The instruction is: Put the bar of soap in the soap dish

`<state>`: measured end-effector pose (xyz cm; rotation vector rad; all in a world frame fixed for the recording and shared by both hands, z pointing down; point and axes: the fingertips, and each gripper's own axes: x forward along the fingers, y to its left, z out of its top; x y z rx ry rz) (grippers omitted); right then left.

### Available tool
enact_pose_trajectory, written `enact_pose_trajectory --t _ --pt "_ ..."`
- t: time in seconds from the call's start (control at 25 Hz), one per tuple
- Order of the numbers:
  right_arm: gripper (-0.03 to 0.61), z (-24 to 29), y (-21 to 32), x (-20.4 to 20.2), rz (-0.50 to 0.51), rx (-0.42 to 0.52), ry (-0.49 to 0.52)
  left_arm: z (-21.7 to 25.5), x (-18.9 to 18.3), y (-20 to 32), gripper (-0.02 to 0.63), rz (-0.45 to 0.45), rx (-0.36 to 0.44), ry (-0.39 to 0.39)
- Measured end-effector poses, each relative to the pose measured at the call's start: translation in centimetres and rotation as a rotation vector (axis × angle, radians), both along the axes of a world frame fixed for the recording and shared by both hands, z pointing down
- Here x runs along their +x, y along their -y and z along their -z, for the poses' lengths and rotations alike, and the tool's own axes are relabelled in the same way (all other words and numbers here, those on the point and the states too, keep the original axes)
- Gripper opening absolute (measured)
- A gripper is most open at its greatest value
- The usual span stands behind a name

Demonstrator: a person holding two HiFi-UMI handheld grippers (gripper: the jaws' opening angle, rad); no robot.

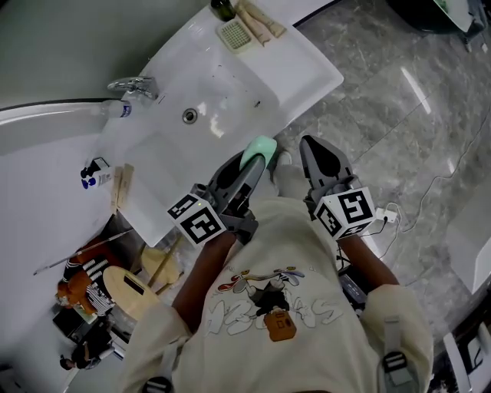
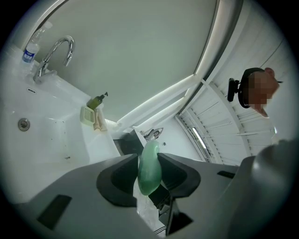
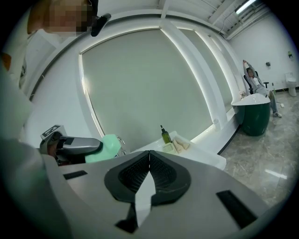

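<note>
progress: early-middle, by my read; bar of soap (image 2: 149,169) already picked up, not yet in the soap dish (image 1: 235,34)
done: grasp; the soap is off any surface and carried by the left gripper (image 1: 252,163)
left to do: carry across the sink basin (image 1: 230,84) to its far corner, lower onto the dish, let go; that is a judgement
left jaws: clamped on the soap, one pad on each broad face
soap vs jaws: stands edge-on between the pads in the left gripper view; its top end pokes out past the jaw tips, its lower end hangs below the pads; held roughly mid-body; in the head view the pale green end shows beyond the tips, at the near edge of the basin
right gripper (image 3: 149,156): jaws pressed together, nothing between them; held beside the left gripper, over the marble floor (image 1: 399,92) side, taking no part
dish location: far corner of the sink top, just beside a dark green bottle (image 1: 223,8) and beige rolls (image 1: 261,21); gridded top looks bare
soap to dish: well apart; the whole basin with drain (image 1: 189,115) lies between
faucet (image 1: 134,86): off to the left of the path, looks clear of it
risk: soap is slick and gripped on smooth faces; could slip or rotate in the pads on the way over
</note>
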<state>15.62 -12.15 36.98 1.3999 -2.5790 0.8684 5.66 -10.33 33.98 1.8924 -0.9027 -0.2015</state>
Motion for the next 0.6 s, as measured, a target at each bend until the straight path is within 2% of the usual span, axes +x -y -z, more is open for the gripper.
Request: enact_pose_trajectory --t 0.6 --pt "0.006 0.4 4.3 -1.2 -0.019 0.007 -0.023 -0.7 -1.9 4.4 0.143 -0.007 -0.012 0.008"
